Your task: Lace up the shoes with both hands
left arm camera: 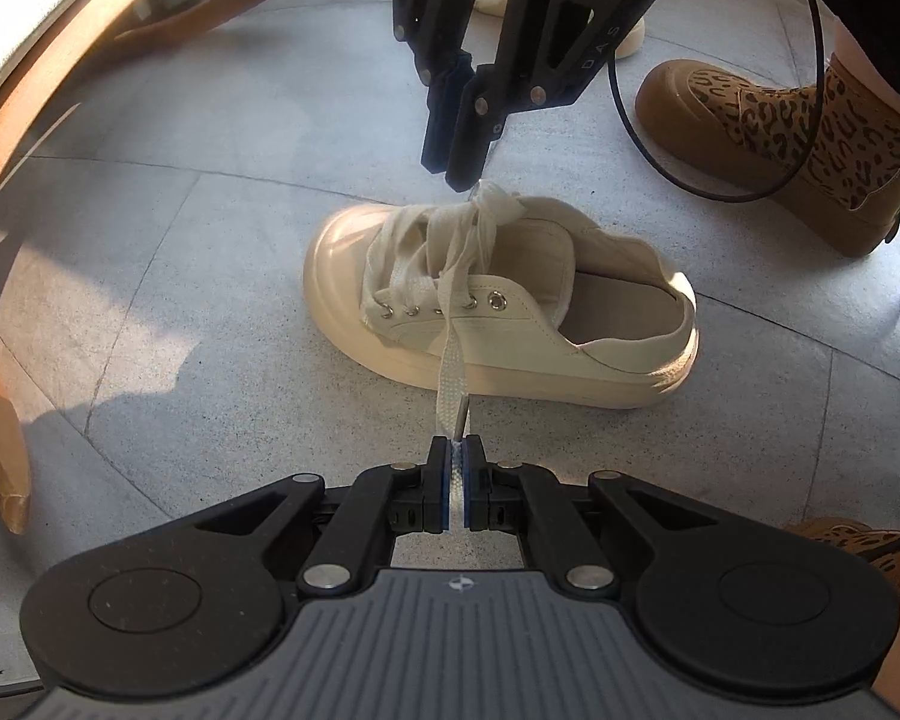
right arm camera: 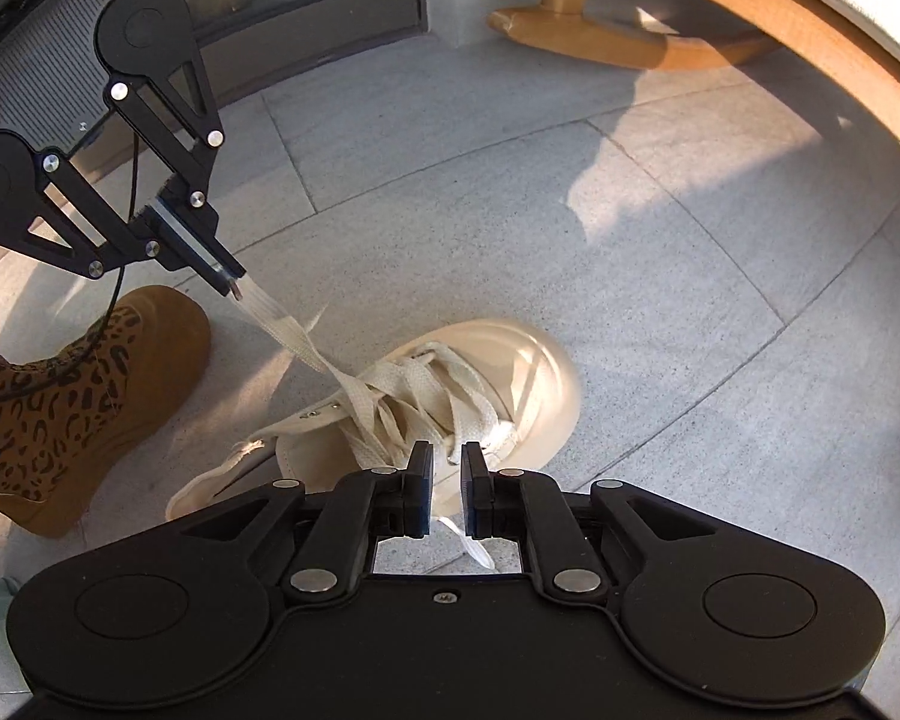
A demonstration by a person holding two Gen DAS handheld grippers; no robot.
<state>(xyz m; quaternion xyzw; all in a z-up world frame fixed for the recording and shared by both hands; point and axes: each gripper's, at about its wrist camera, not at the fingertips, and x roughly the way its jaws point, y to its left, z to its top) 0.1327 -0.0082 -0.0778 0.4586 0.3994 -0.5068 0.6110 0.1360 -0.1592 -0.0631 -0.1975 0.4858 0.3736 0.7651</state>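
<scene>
A cream canvas sneaker [left arm camera: 510,312] [right arm camera: 528,372] lies on a grey tiled floor, its flat cream laces loosely crossed over the tongue. My left gripper [left arm camera: 456,447] [right arm camera: 235,287] is shut on one lace end [left arm camera: 450,372], which runs taut from the eyelets up to its pads. My right gripper [right arm camera: 447,465] [left arm camera: 459,171] hovers right over the bunched laces [left arm camera: 486,204], pointing down at the lacing. Its jaws stand a little apart, and the other lace end [right arm camera: 471,543] hangs loose in the gap, not pinched.
A person's tan boot with leopard print [left arm camera: 780,144] [right arm camera: 60,408] stands close beside the sneaker, and a second boot [left arm camera: 870,546] shows at the lower right. A black cable [left arm camera: 624,132] loops near it. Wooden furniture legs [right arm camera: 600,42] [left arm camera: 60,90] border the floor.
</scene>
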